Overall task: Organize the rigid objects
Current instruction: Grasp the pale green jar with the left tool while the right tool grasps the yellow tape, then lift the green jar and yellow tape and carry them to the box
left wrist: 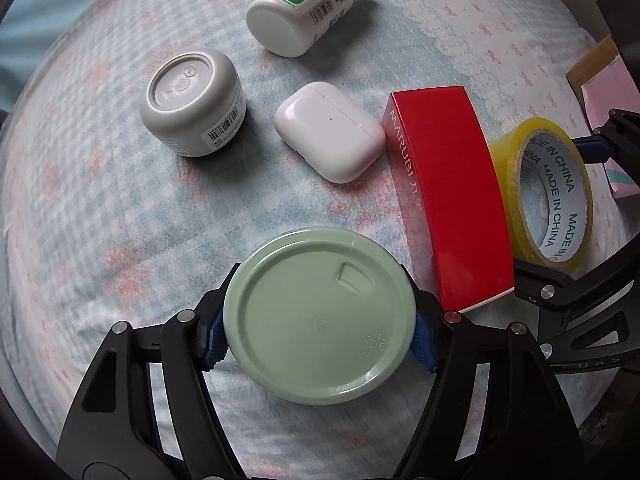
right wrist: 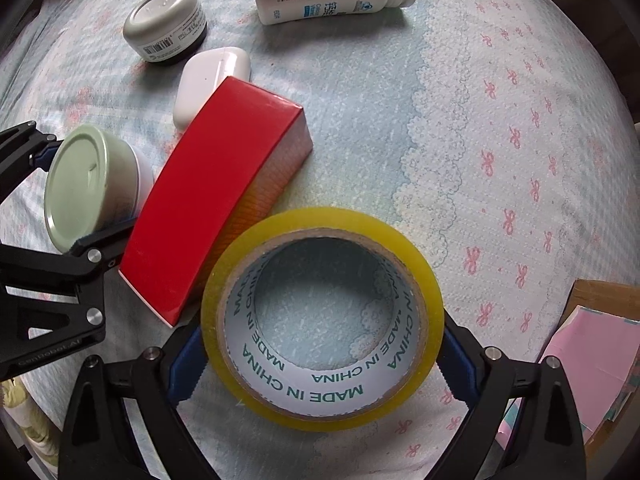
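Note:
My left gripper [left wrist: 320, 344] is shut on a pale green-lidded jar [left wrist: 320, 316], blue pads against its sides; the jar also shows in the right wrist view [right wrist: 86, 188]. My right gripper [right wrist: 320, 360] is shut on a yellow tape roll [right wrist: 428, 280], which also shows in the left wrist view [left wrist: 508, 160]. A red box [left wrist: 448, 200] [right wrist: 216, 188] lies between the jar and the roll. A white earbud case [left wrist: 328, 130], a grey jar [left wrist: 192, 100] and a white bottle [left wrist: 308, 4] lie farther away on the bedsheet.
A pink and brown carton [right wrist: 592, 352] stands at the right edge of the bed. The patterned sheet [right wrist: 500, 128] stretches to the right of the objects.

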`<action>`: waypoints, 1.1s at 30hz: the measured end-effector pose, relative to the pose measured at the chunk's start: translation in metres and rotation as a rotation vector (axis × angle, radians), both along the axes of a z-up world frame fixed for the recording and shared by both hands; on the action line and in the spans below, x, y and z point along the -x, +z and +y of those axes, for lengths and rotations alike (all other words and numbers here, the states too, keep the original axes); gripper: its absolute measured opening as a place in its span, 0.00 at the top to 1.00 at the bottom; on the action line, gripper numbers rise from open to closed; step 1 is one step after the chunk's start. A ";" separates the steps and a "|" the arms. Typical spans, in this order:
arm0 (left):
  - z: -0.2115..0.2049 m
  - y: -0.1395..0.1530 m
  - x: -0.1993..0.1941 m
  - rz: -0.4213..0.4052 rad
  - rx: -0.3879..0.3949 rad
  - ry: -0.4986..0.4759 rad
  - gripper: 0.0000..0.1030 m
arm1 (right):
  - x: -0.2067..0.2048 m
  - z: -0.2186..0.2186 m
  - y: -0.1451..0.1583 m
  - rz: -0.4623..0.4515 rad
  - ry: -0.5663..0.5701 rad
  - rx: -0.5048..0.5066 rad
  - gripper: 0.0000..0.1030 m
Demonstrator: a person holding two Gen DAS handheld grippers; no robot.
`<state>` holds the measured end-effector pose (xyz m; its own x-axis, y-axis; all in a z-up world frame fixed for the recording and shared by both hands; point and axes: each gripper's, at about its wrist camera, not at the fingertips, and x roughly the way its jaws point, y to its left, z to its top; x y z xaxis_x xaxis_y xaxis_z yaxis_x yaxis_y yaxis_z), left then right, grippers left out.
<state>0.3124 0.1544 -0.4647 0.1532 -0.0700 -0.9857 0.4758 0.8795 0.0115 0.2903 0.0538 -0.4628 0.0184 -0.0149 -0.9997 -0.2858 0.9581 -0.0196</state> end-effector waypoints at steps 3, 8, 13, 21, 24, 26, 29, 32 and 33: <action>0.008 0.007 0.004 -0.005 0.001 0.011 0.35 | -0.001 0.000 0.005 -0.002 -0.003 -0.002 0.07; 0.023 0.034 0.003 -0.026 0.011 0.032 0.35 | -0.001 -0.002 0.024 -0.020 -0.010 -0.014 0.07; 0.035 0.077 0.010 -0.060 0.026 0.055 0.35 | 0.001 0.003 0.059 -0.051 -0.010 -0.045 0.07; 0.023 0.160 0.033 -0.123 0.057 0.112 0.35 | 0.022 -0.006 0.147 -0.136 -0.081 -0.131 0.07; 0.018 0.194 0.045 -0.156 0.066 0.120 0.35 | 0.035 -0.014 0.184 -0.182 -0.086 -0.147 0.07; 0.013 0.212 0.049 -0.177 0.069 0.125 0.35 | 0.043 -0.022 0.205 -0.211 -0.090 -0.159 0.07; -0.001 0.240 0.061 -0.202 0.073 0.133 0.35 | 0.050 -0.041 0.234 -0.245 -0.103 -0.189 0.07; -0.022 0.264 0.073 -0.229 0.075 0.141 0.35 | 0.061 -0.064 0.260 -0.280 -0.113 -0.224 0.07; -0.030 0.271 0.077 -0.237 0.078 0.144 0.35 | 0.064 -0.072 0.267 -0.292 -0.115 -0.234 0.07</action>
<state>0.2351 0.1241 -0.1938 0.3926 -0.1048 -0.9137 0.3380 0.9404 0.0373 0.2263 -0.0178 -0.1959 0.3145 0.1943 -0.9292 -0.1913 0.9717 0.1384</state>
